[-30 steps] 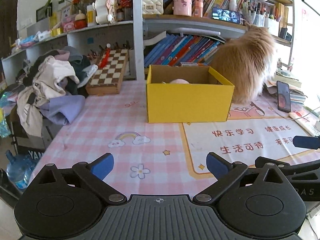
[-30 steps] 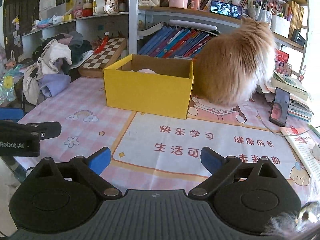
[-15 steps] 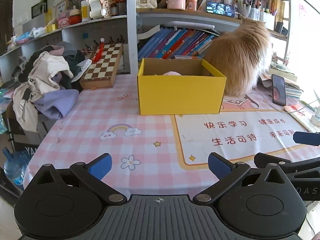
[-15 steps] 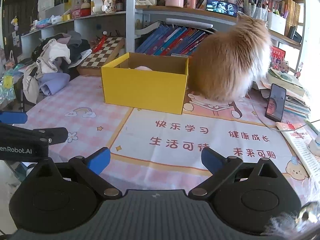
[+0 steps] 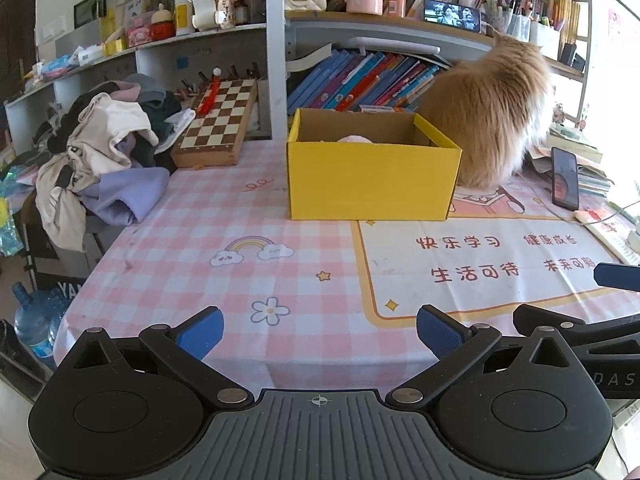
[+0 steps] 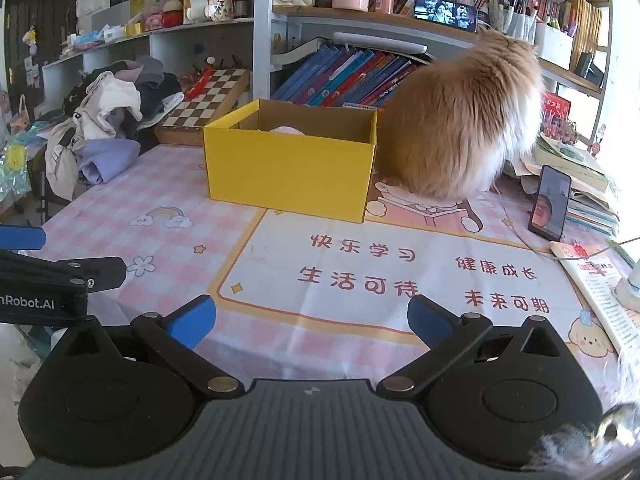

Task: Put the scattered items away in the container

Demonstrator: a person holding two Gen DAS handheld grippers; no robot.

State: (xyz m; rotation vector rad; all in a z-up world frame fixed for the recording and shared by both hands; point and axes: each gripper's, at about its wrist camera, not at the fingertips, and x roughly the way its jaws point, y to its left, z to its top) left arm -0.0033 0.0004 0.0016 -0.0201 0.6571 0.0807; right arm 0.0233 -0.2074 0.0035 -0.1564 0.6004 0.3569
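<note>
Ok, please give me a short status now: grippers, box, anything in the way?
Left gripper open, empty. Right gripper open, empty, jaws just widened. Yellow box upright, something pale inside. Cat sits against the box.

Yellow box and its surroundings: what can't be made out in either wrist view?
- Box contents: both views, front wall hides all but a pale pink top.
- Cat: both views, faces away; head hidden.
- Books behind: box and cat cover them.
- Right gripper: left view's edge crops it.

Cardboard, cloth and fur on a glossy table cover

The yellow box (image 5: 372,184) is matt cardboard, brown inside; the pink checked tablecloth (image 5: 224,232) looks smooth and faintly glossy; the far-left chessboard (image 5: 218,120) is wood; the cat (image 6: 460,120) has long fluffy fur.
</note>
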